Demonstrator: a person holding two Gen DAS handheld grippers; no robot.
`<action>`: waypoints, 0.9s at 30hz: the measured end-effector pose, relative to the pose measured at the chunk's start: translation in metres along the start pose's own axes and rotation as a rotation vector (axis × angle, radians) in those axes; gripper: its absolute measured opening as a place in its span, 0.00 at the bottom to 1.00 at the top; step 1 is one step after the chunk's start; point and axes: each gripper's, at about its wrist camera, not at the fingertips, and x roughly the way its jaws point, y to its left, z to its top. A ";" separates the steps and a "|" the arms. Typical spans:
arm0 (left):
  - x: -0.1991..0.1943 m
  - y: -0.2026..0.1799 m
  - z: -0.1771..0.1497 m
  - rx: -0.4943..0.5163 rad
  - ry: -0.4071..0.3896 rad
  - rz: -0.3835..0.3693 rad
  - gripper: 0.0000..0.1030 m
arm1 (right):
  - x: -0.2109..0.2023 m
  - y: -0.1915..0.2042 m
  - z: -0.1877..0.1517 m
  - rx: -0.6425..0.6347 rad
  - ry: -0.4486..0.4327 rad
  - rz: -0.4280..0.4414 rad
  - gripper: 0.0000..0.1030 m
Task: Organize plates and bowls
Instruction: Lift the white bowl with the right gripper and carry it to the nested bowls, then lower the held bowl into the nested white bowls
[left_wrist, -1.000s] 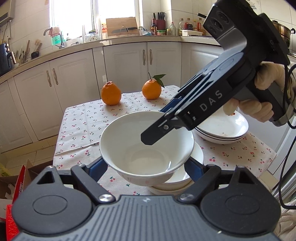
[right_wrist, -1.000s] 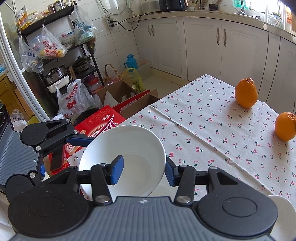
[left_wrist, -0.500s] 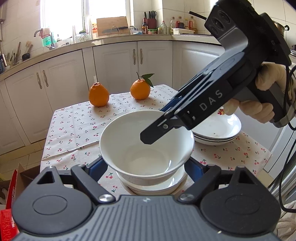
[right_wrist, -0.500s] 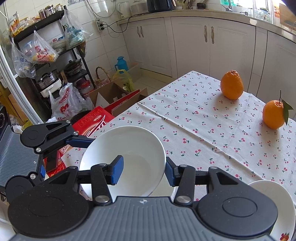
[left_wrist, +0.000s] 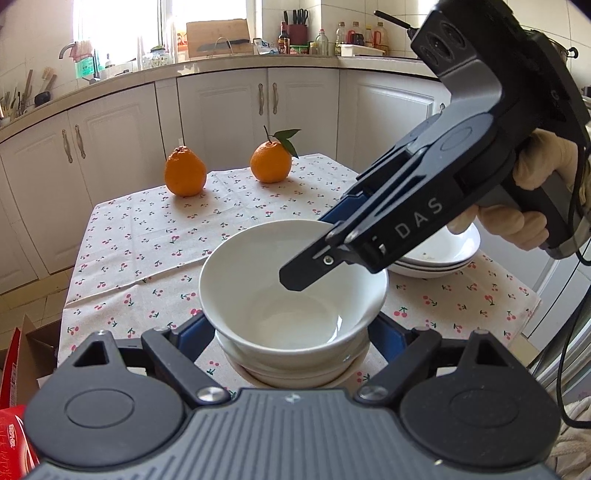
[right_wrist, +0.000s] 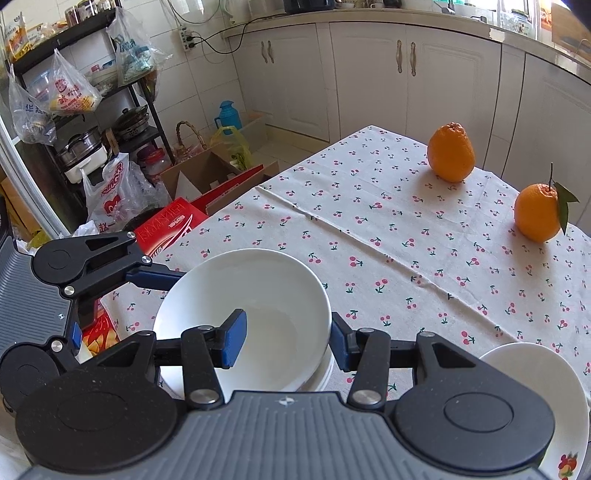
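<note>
Bowl (left_wrist: 291, 291) sits between both of your tongs, its base nested in the white dishes stacked (left_wrist: 295, 369) at the near edge of the desk (left_wrist: 147, 236). Your left tongs (left_wrist: 291, 332) straddle it from the near side, blue pads against its outer wall on either side, so they are clamped across the bowl's width. Your right tongs (right_wrist: 286, 341) come in from the right and pinch the rim: one blue finger (right_wrist: 232, 343) is inside the bowl, the other outside the wall, closed on that edge. Your gloved right hand (left_wrist: 532, 192) grips the handle at the far right of the left wrist view.

Just right of the bowl, a second stack of shallow white plates (left_wrist: 443, 254) rests on the cherry-print cloth. At the far end of the desk stand two oranges (left_wrist: 184, 171), apart from each other; the right one (left_wrist: 271, 162) carries a green leaf. Beyond them run white cabinets (left_wrist: 221, 110).
</note>
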 end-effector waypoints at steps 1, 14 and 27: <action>0.000 0.001 0.000 -0.004 0.000 -0.003 0.87 | 0.001 0.000 0.000 0.000 0.001 -0.002 0.52; 0.000 0.004 -0.003 0.005 -0.016 -0.008 0.95 | 0.004 0.008 -0.005 -0.040 -0.018 -0.034 0.79; -0.021 0.022 -0.021 0.113 -0.035 -0.033 0.99 | -0.027 0.026 -0.031 -0.162 -0.094 -0.086 1.00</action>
